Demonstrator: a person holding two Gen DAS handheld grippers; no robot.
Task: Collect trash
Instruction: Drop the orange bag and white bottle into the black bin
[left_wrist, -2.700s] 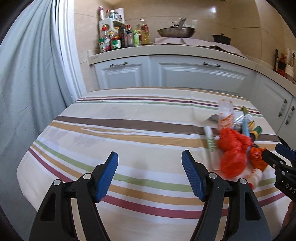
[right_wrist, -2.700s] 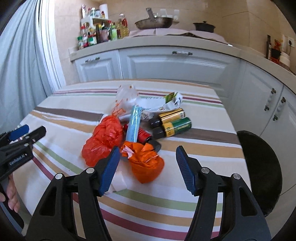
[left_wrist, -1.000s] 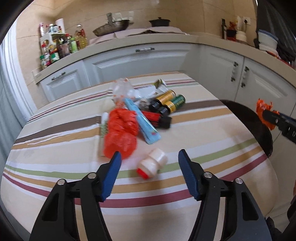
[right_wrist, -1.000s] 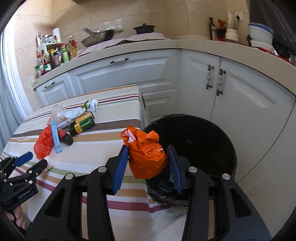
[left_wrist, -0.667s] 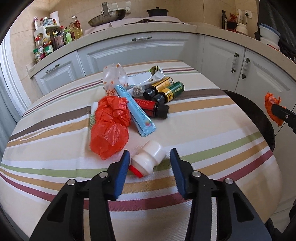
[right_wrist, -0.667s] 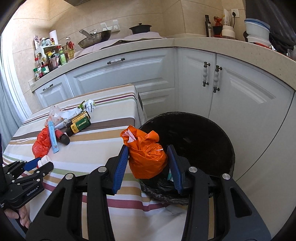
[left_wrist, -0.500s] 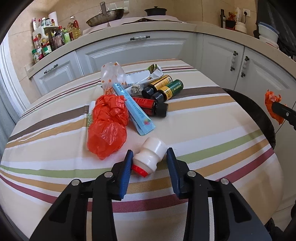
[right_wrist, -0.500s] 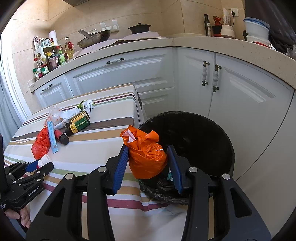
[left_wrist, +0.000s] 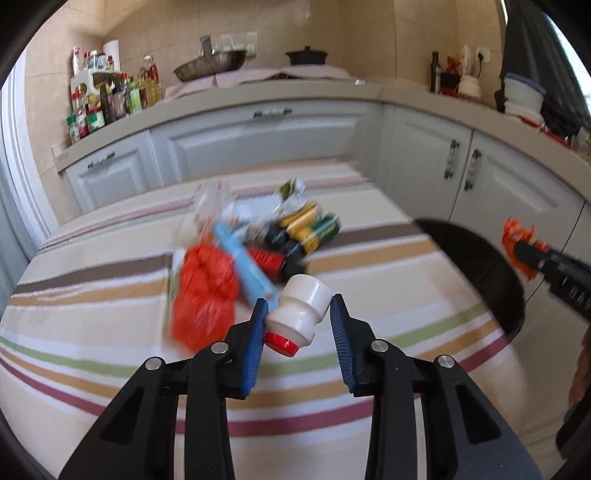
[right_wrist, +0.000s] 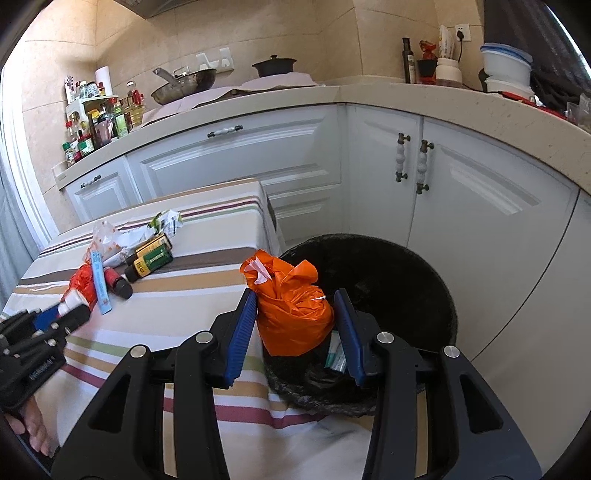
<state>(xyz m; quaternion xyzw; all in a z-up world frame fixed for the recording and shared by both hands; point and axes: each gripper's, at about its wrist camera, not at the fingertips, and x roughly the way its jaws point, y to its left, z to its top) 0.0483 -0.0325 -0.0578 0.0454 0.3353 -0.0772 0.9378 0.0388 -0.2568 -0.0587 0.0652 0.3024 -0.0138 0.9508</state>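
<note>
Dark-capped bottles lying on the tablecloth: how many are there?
3, together in the pile: a yellow-labelled bottle farthest back, a green-labelled bottle touching it, and a red bottle nearest. More may hide under the wrappers.

A beige countertop (right_wrist: 424, 96) runs along two tiled walls and turns a corner, above white cabinet doors (right_wrist: 476, 206) with beaded white handles (right_wrist: 402, 162). At the far left of the counter a cluster of condiment bottles (right_wrist: 96, 125) crowds a small white rack, with a paper towel roll (right_wrist: 103, 82) standing behind it. A metal wok (right_wrist: 184, 84) and a black lidded pot (right_wrist: 274, 65) sit on a pale cloth (right_wrist: 258, 86) spread over the counter by the wall. On the right stretch stand a dark slim bottle (right_wrist: 406, 59), a white jar (right_wrist: 448, 72) and stacked white lidded containers (right_wrist: 506, 70). A wall socket (right_wrist: 462, 32) is set in the tile above them. In the left wrist view a grey curtain (left_wrist: 9, 221) hangs at the left edge.
</note>
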